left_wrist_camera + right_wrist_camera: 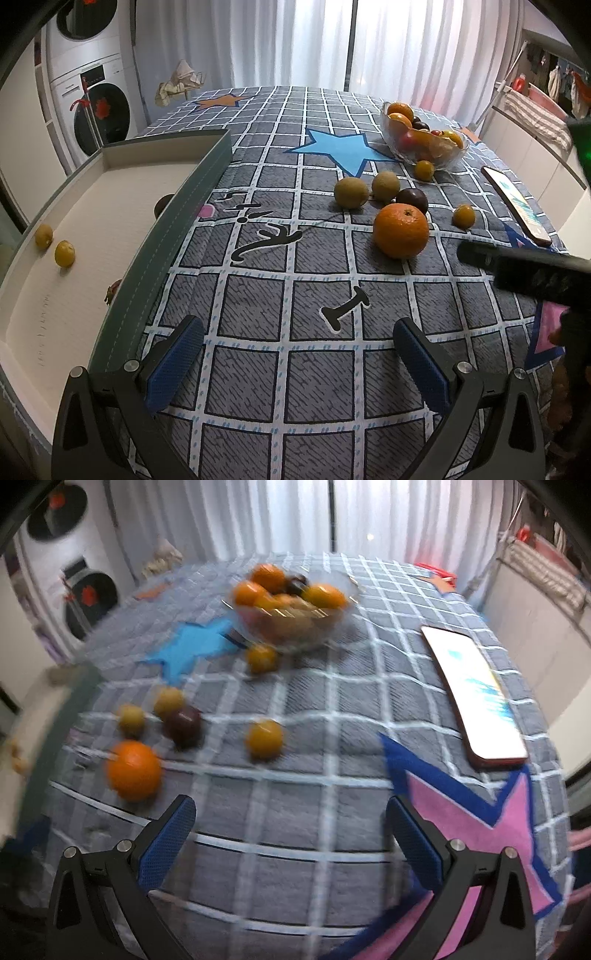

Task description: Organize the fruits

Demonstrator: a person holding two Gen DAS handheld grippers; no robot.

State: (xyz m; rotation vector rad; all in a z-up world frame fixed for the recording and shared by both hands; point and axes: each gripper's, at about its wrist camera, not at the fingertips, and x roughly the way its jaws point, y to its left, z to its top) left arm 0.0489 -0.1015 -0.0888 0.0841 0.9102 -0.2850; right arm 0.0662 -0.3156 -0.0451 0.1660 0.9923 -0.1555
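hovering over the checked cloth on the bench (288, 258), my left hand-held gripper (297, 362) has its blue pads spread apart with nothing between them, and my right hand-held gripper (291, 843) is spread wide and empty too. the loose fruit lies mid-bench: a big orange (400, 230), a dark plum (412, 200) just behind it, two greenish-brown fruits (351, 192) side by side, and small yellow ones (464, 216) scattered nearer the glass bowl (424, 155), which is already heaped. the grey-rimmed tray (177, 229) to my left holds only a few small fruits (64, 253).

my worry is the round fruit: i judge a nudge from one pad would send the orange rolling into the plum or off toward the phone (517, 205) lying near the bench edge. the right wrist view is smeared, so that side is hard to place exactly, and a fast reach could overshoot. the tray's raised wall stands between the loose fruit and the tray floor, so i reckon anything carried must clear it. the right gripper's dark body also crosses near the orange in my left view.
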